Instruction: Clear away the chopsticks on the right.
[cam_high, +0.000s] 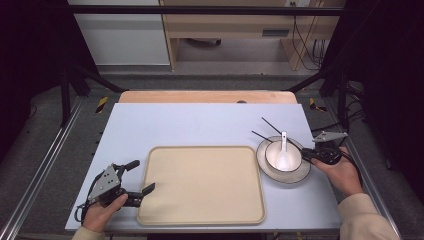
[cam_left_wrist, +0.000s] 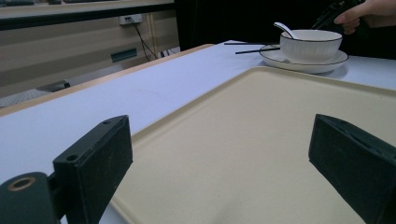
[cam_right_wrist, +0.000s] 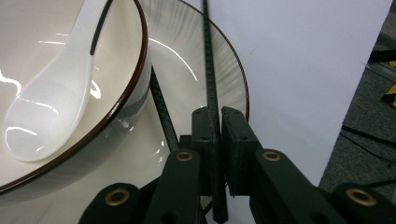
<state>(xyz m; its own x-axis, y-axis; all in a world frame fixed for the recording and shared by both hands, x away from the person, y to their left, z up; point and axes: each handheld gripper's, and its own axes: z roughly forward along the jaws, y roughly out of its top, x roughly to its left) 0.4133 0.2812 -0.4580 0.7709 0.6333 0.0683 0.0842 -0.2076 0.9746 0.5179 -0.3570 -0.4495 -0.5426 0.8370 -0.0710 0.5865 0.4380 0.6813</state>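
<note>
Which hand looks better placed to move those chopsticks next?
Right. The right gripper is already shut on a chopstick by the plate; the left gripper sits open at the tray, far across.

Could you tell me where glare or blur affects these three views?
High view: evenly lit, dark at both sides; a soft shadow lies beside the tray. Left gripper view: the near open tongs are soft, the bowl sharper. Right gripper view: bright glare streaks on the spoon and plate; the tongs gripping a chopstick look slightly blurred.
</note>
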